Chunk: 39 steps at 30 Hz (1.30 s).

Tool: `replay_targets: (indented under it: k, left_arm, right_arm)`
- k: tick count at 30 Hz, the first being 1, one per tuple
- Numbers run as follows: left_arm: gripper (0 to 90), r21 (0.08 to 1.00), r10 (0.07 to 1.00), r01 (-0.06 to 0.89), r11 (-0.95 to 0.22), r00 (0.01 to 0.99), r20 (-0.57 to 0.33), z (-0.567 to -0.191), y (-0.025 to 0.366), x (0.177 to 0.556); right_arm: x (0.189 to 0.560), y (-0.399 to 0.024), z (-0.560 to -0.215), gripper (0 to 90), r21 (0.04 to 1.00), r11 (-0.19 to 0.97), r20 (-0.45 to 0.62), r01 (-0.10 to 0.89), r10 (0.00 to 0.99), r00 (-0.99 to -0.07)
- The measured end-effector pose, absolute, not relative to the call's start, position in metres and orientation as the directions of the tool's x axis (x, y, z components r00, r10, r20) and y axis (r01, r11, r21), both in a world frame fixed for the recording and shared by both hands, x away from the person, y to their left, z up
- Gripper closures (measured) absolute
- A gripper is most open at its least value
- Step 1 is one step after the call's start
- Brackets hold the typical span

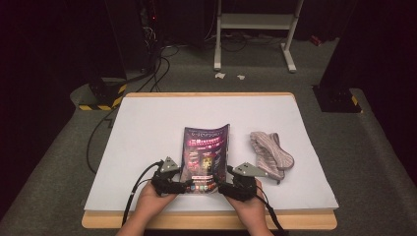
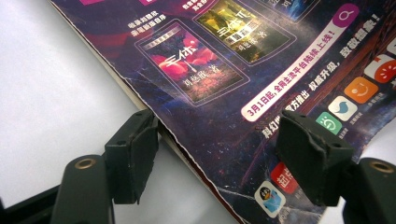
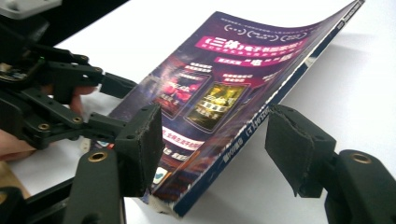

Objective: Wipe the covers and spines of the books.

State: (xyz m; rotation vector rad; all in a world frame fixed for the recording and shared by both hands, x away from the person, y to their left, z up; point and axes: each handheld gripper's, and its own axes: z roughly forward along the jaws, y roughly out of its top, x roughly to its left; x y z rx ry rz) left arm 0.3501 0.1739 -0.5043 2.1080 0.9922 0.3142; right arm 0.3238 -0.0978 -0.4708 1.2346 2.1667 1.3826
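Lying near the front middle of the white desk (image 1: 147, 128), a purple magazine (image 1: 205, 157) has its right side lifted and curling up off the surface. At the magazine's near left corner sits the left gripper (image 1: 183, 186), its fingers (image 2: 133, 154) spread wide across that corner, one beside the torn edge and one above the cover, neither pressing on it. At the magazine's near right corner is the right gripper (image 1: 222, 188), fingers (image 3: 140, 147) open wide with the raised spine edge between them; they seem not to touch it, though the angle makes that hard to judge. Just right of the magazine lies a striped cloth (image 1: 269, 153), apart from it.
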Motion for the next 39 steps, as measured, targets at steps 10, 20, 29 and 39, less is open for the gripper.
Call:
replay_targets:
  k: [10, 20, 29, 39]
  left_arm:
    - [30.1, 0.736, 0.742, 0.551, -0.394, 0.663, -0.099, -0.505, 0.174, 0.350]
    - [30.1, 0.736, 0.742, 0.552, -0.392, 0.663, -0.102, -0.505, 0.174, 0.350]
    - [30.2, 0.737, 0.746, 0.553, -0.389, 0.659, -0.101, -0.505, 0.174, 0.350]
    - [30.4, 0.741, 0.746, 0.545, -0.393, 0.660, -0.089, -0.505, 0.174, 0.349]
  right_arm:
    - [0.321, -0.095, -0.470, 37.0, 0.850, 0.179, 0.185, 0.496, 0.780, -0.598]
    - [0.319, -0.095, -0.470, 37.7, 0.849, 0.174, 0.190, 0.500, 0.782, -0.594]
    - [0.320, -0.089, -0.473, 40.5, 0.838, 0.196, 0.199, 0.509, 0.759, -0.620]
    - [0.322, -0.086, -0.475, 39.9, 0.844, 0.179, 0.202, 0.506, 0.768, -0.607]
